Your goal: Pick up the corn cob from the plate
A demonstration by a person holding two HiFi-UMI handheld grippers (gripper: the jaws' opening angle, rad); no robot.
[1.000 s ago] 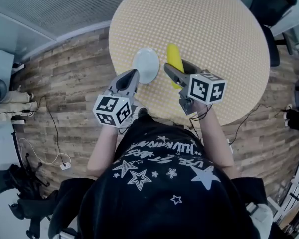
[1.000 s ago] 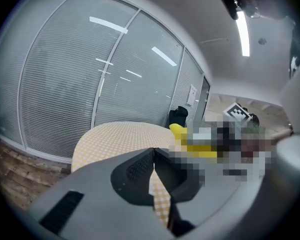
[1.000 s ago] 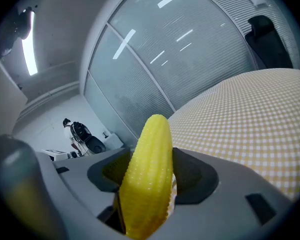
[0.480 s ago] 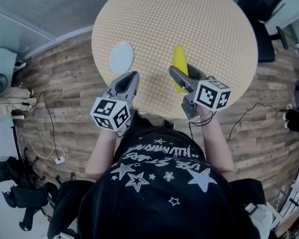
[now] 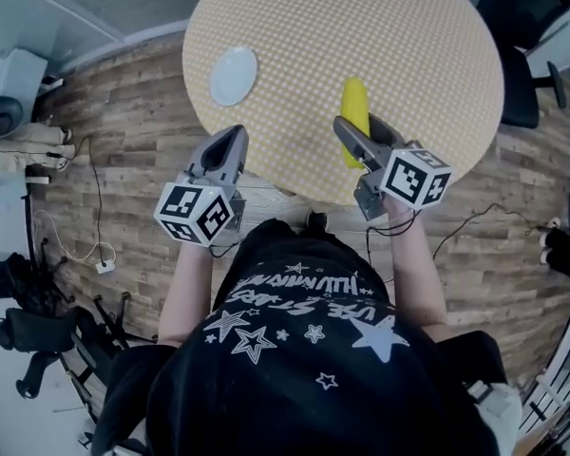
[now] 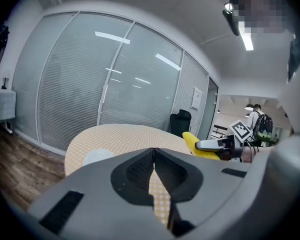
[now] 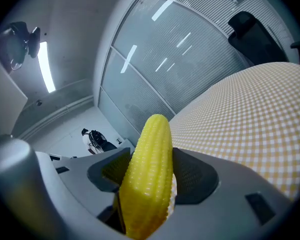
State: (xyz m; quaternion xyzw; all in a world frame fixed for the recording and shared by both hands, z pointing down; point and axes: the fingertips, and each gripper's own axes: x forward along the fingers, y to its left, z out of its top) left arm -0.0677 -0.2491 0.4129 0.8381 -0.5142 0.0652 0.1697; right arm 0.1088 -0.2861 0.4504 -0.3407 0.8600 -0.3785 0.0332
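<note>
The yellow corn cob (image 5: 354, 122) (image 7: 149, 174) is clamped between the jaws of my right gripper (image 5: 359, 133) (image 7: 152, 171), lifted over the near right part of the round checkered table (image 5: 361, 36). It sticks out past the jaw tips. The white plate (image 5: 234, 75) (image 6: 96, 156) lies bare on the table's left side, well apart from the cob. My left gripper (image 5: 225, 150) (image 6: 153, 156) hangs at the table's near edge, below the plate, its jaws closed together on nothing. In the left gripper view the cob (image 6: 192, 143) shows at the right.
A wooden plank floor (image 5: 133, 131) surrounds the table. A black office chair (image 5: 527, 27) stands at the far right. Cables (image 5: 85, 226) and dark gear lie on the floor at the left. Glass partition walls (image 6: 90, 84) stand beyond the table.
The plate now sits farther left of the grippers in the head view, with the corn carried off it. Both grippers have drawn back toward the table's near edge.
</note>
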